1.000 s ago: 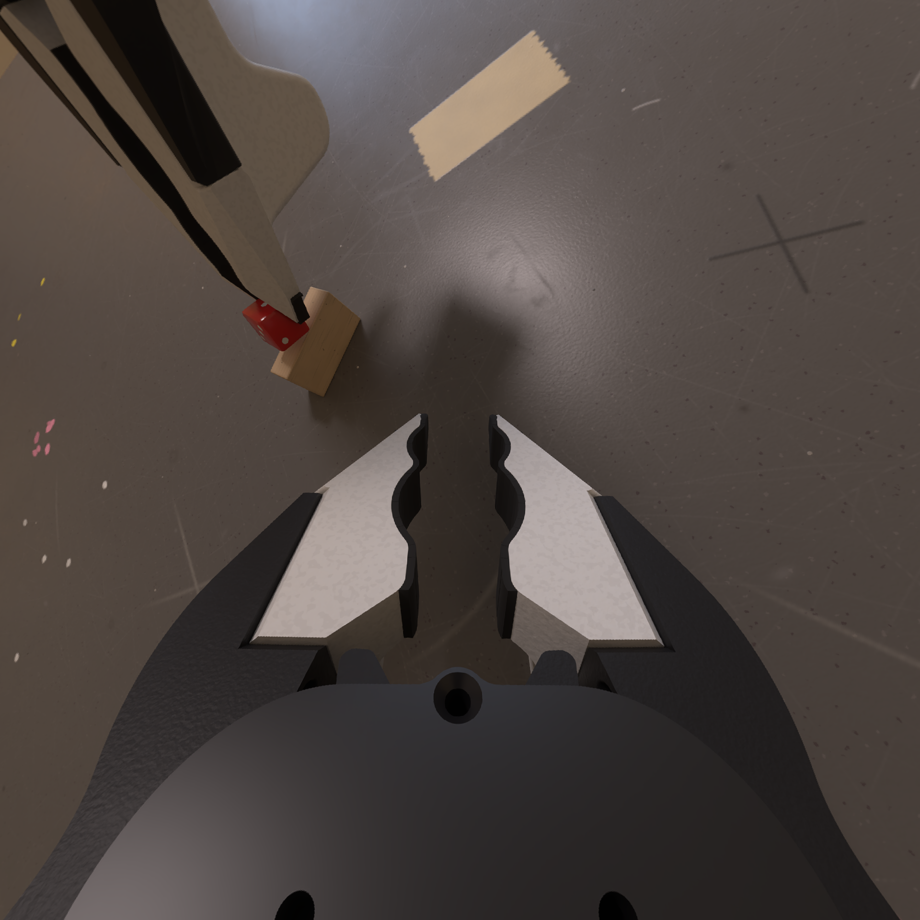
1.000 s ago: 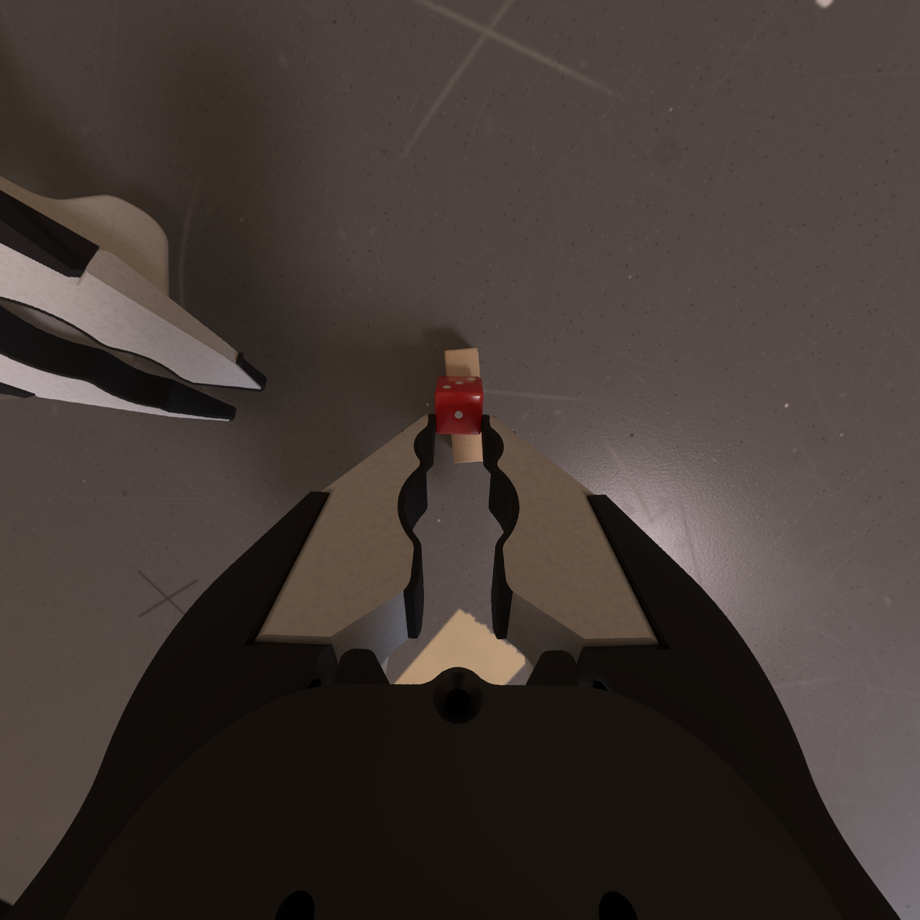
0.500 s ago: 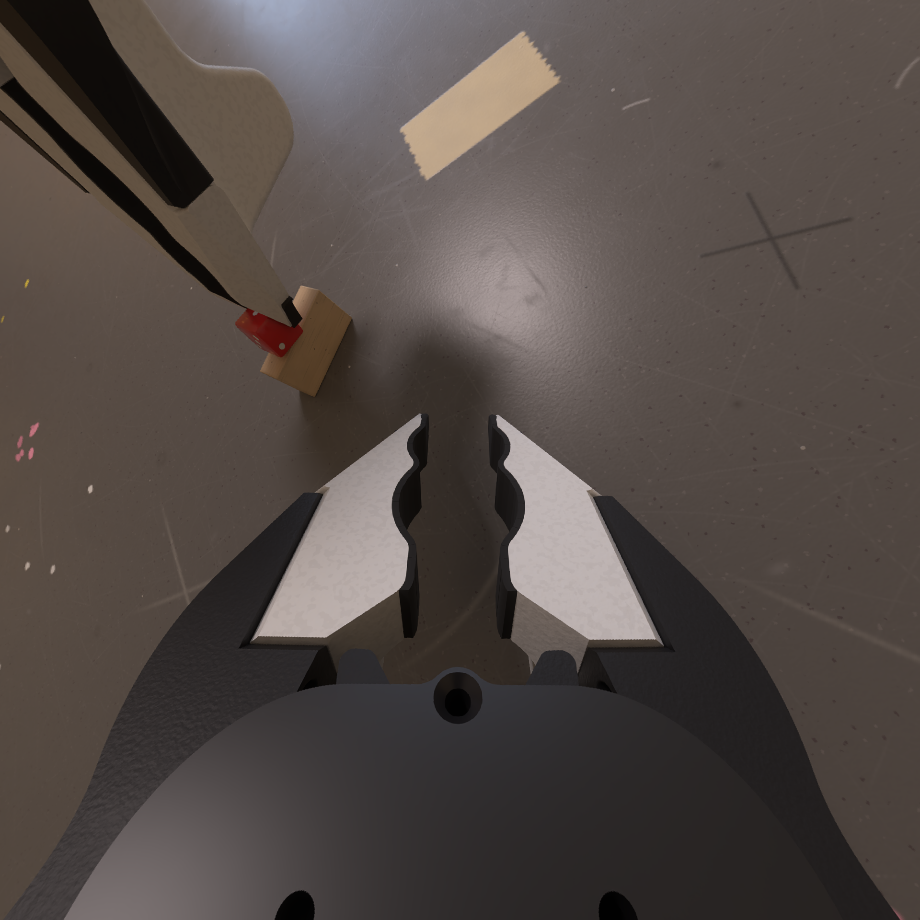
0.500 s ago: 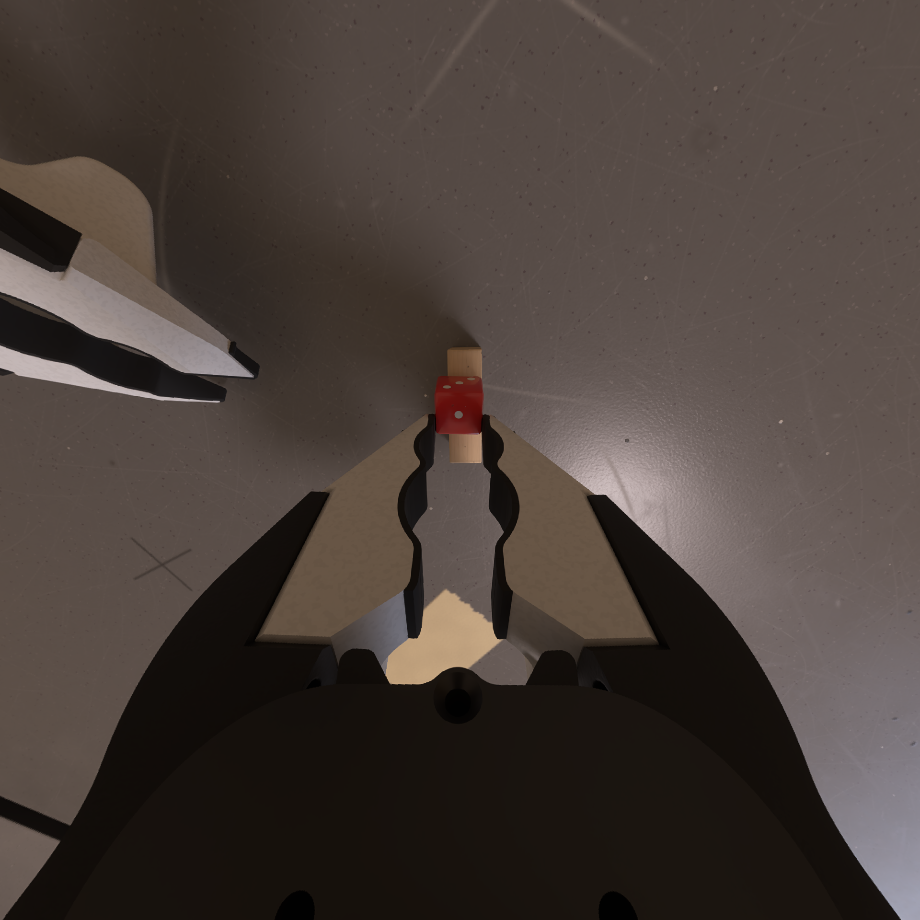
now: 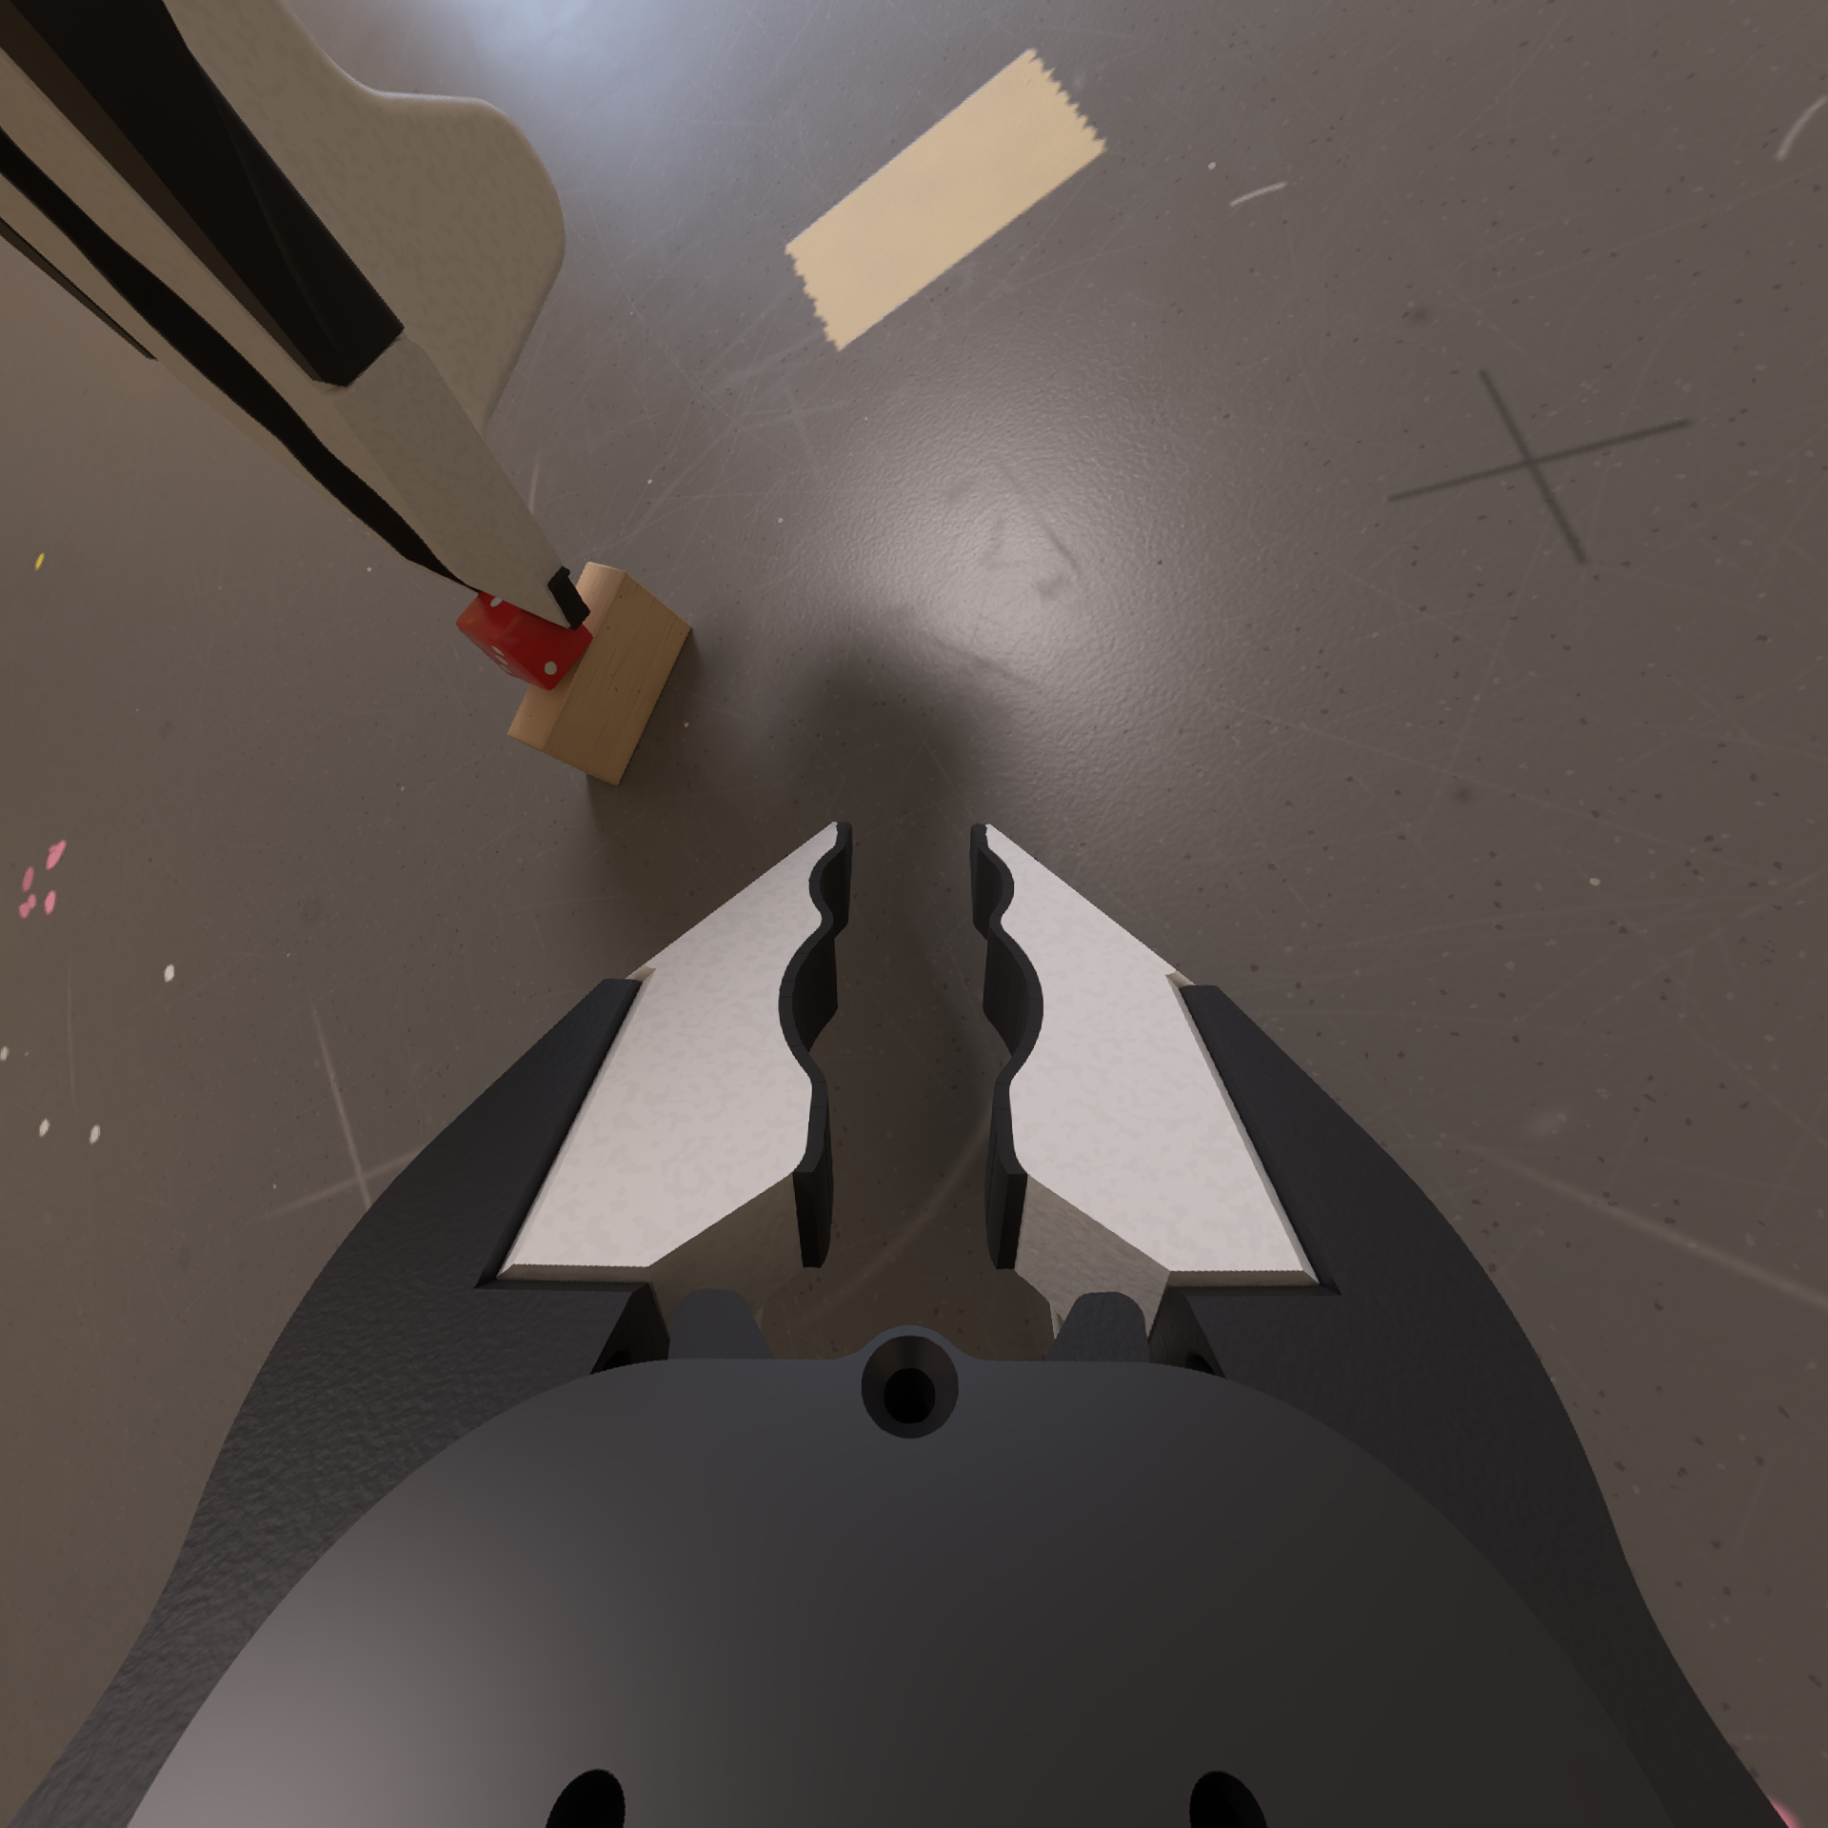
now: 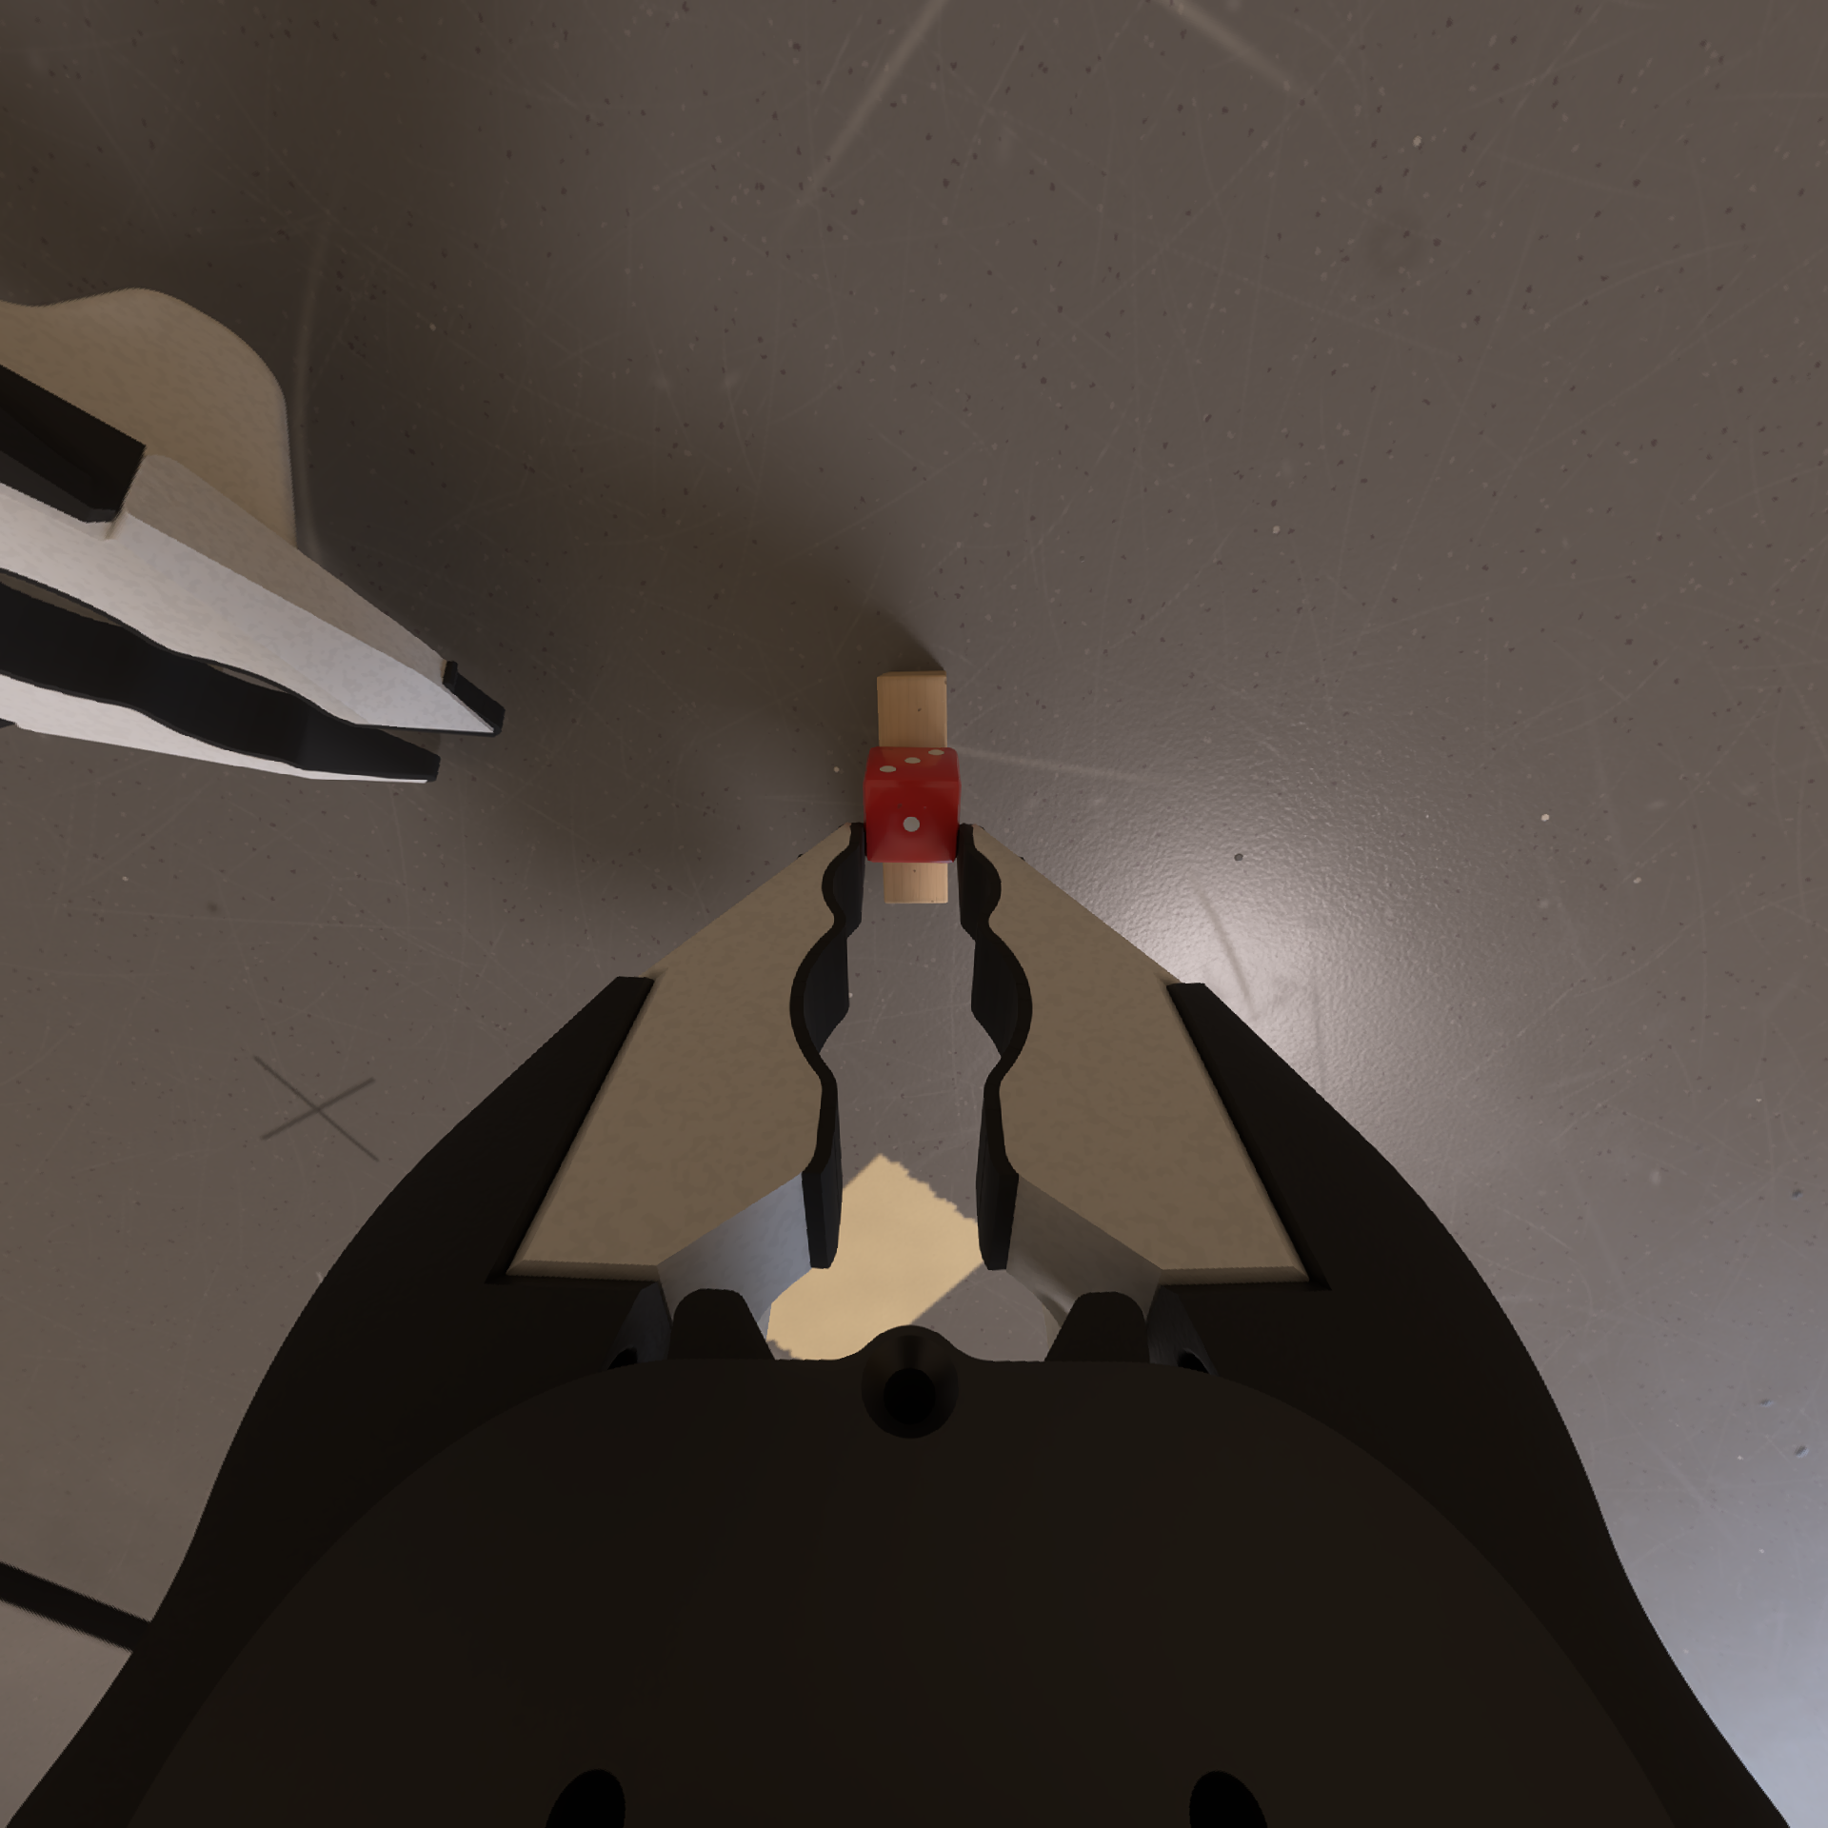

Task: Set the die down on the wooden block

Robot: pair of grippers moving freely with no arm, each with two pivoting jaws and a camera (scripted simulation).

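Resting on grey floor (image 5: 1286, 692): wooden block (image 5: 613, 692), long axis running away in right wrist view.
Right gripper (image 6: 910, 841): centre frame, tips clamping red die (image 6: 910, 806) over block.
Left gripper (image 5: 910, 841): lower centre, parted, empty.
Change: die sits lower against block.

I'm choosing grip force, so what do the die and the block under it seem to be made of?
The die: likely hard plastic, glossy red with pale pips and rounded edges. The wooden block: pale unfinished-looking wood, matte, with faint grain lines on its faces. The right gripper holds the die at its fingertips.
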